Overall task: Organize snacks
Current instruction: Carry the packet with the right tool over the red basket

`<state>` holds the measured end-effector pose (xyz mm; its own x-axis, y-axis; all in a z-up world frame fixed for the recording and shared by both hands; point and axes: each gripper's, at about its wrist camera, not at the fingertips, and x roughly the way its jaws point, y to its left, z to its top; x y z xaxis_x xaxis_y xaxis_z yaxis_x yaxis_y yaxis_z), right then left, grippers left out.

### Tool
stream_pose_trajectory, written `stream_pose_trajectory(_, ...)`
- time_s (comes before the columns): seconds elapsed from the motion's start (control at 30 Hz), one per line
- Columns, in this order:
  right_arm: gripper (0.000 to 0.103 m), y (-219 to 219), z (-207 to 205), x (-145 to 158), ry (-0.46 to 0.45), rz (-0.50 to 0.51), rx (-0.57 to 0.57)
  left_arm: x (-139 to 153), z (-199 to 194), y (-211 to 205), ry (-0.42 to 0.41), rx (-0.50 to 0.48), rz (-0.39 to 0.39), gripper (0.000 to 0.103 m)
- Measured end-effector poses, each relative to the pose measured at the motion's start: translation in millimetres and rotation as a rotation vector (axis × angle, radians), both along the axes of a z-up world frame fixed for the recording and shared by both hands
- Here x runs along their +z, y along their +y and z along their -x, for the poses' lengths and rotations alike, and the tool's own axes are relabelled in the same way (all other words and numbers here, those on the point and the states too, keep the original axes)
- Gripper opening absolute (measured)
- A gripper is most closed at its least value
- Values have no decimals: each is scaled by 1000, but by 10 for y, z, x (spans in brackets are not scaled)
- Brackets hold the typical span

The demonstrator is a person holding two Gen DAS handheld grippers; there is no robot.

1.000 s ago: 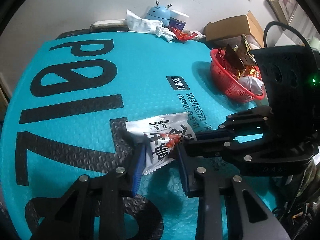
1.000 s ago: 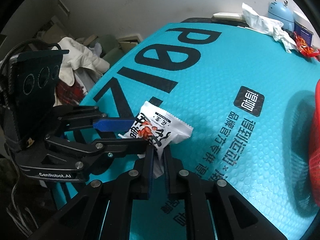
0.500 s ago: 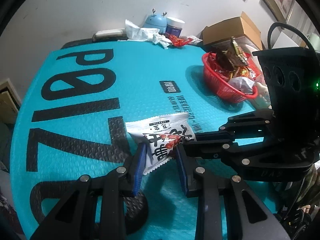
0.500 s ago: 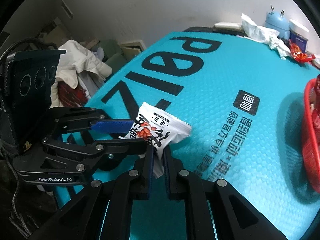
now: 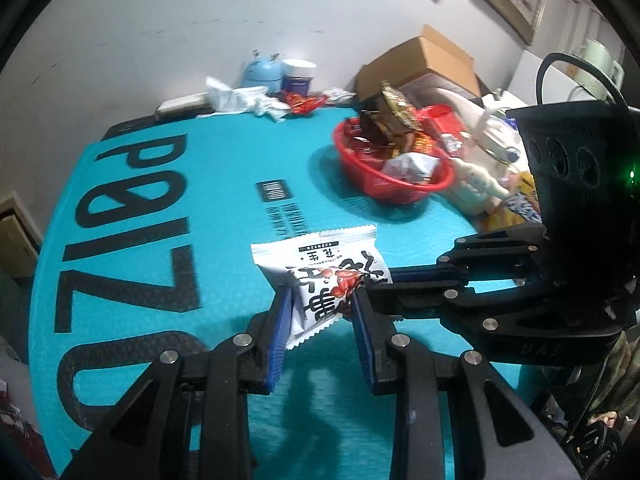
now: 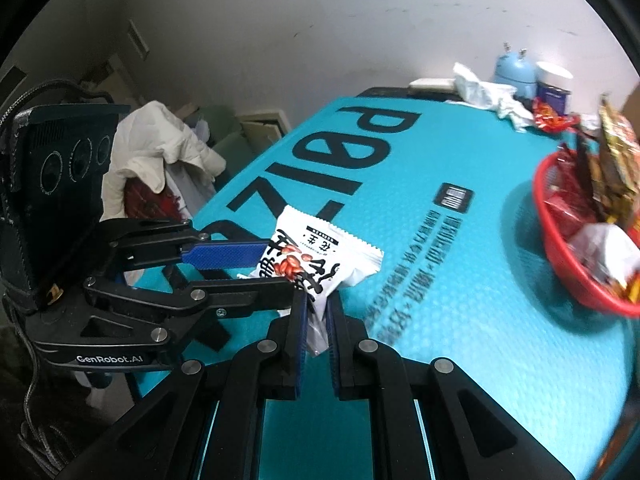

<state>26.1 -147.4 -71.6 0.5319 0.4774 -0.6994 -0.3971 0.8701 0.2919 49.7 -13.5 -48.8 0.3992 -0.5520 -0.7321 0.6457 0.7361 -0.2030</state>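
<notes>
A white peanut snack packet [image 5: 324, 276] with black and red print hangs in the air above the teal table mat [image 5: 168, 216]. My right gripper [image 6: 317, 304] is shut on the packet's near corner [image 6: 316, 268]. My left gripper [image 5: 320, 308] has its blue pads on both sides of the same packet, apparently closed on it. Each gripper shows in the other's view, the right at the right of the left wrist view [image 5: 472, 280] and the left at the left of the right wrist view [image 6: 240, 268]. A red basket [image 5: 394, 182] full of snacks sits at the far right of the mat; it also shows in the right wrist view [image 6: 580, 264].
At the mat's far edge lie crumpled tissue [image 5: 240, 98], a blue gadget [image 5: 262, 74], a jar [image 5: 298, 76] and red wrappers [image 5: 304, 102]. A cardboard box [image 5: 424, 64] stands behind the basket. White clothes [image 6: 160, 152] lie off the table's left side.
Both grippers have lifted the packet up off the mat and carried it toward the red basket, which now sits closer in both views.
</notes>
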Motion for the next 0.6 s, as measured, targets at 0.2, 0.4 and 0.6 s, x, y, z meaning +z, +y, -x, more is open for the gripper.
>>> stream_pose_trajectory(0.2,11,-225,302,100,-27,-2,-70,94,202,-239,-20,-58,20,30)
stream_pose_trajectory(0.4,11,-487,577,188,-62,-2,-147,190,368,-518,-43,-121,38,30)
stream_pose_trajectory(0.6,11,-763,713,297,-102,-2,-215,291,432,-801,-69,-166,52,30)
